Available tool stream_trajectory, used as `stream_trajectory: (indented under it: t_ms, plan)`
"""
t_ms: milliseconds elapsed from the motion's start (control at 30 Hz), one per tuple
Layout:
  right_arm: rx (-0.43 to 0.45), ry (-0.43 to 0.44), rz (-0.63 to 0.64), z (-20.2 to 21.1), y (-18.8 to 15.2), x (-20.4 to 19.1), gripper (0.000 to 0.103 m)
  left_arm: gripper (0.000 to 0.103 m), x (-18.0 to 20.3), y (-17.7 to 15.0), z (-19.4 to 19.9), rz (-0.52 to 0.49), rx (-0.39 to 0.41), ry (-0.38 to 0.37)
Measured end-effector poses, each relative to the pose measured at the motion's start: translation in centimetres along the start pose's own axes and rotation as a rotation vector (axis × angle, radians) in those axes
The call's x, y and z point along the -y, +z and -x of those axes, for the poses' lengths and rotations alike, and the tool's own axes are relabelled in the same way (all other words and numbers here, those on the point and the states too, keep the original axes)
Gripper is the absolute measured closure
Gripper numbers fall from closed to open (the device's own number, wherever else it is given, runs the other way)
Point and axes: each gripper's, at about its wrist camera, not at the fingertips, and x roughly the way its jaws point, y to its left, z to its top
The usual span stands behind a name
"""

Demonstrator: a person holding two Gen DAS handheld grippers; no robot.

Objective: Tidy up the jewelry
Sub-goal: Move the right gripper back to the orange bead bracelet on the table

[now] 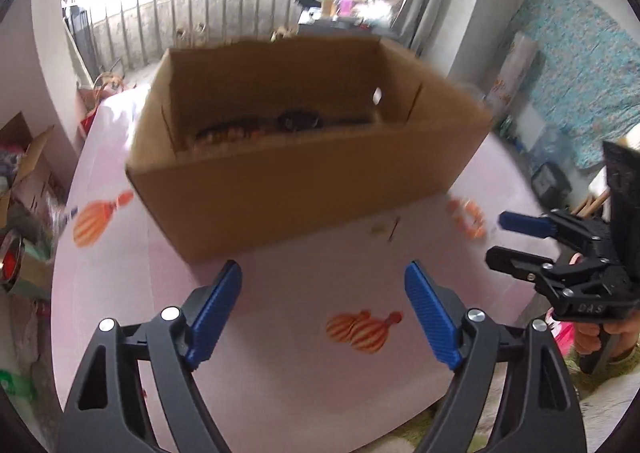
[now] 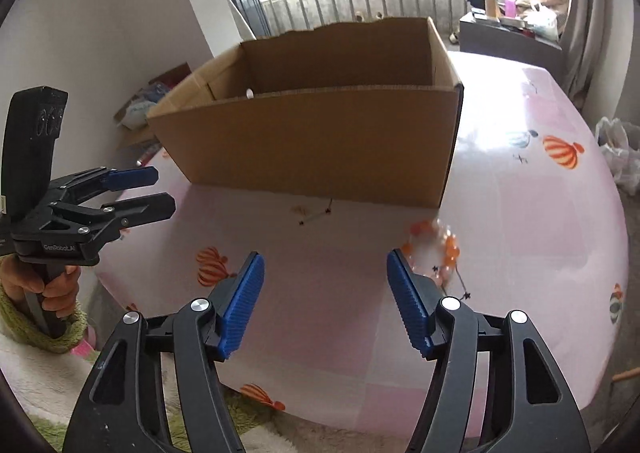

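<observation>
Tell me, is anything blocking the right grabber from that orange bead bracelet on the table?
Nothing visible does. The right gripper is open and the orange bead bracelet lies on bare pink tablecloth just past its right fingertip. The cardboard box stands farther back.

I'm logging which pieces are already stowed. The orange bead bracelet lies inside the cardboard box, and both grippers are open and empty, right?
Not quite. The orange bead bracelet lies on the pink tablecloth outside the cardboard box, near its front corner, as the right wrist view shows. The left gripper and right gripper are indeed open and empty.
</observation>
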Motion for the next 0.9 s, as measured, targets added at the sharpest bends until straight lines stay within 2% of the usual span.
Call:
stream_trajectory:
  t_ms: [133,233,400,567,733,900]
  plan:
    - [-0.056,-0.027,-0.044,-2.0,-1.2,-0.4,0.036,0.022,-0.4,-1.8,-3.1,0.010,-0.093,0.073]
    - [-0.069,-0.045,-0.051,-2.6,-1.8,-1.0,0.035,0.022,-0.6,-2.5,-4.5,0.011,-0.129,0.121]
    - [-0.067,-0.072,-0.024,-3.1,-2.2,-1.7,0.033,0.020,-0.6,-2.6,-5.1,0.013,-0.118,0.149]
    - [-0.063,-0.104,0.022,-3.2,-2.6,-2.4,0.031,0.012,-0.6,-2.6,-5.7,0.025,-0.113,0.168]
    - [-0.053,-0.104,0.029,-3.4,-3.4,-2.8,0.030,0.006,-0.1,-2.5,-5.9,0.032,-0.104,0.174]
    - [-0.048,-0.090,0.021,-3.7,-3.6,-2.7,0.030,0.006,0.6,-2.4,-5.9,0.034,-0.103,0.176]
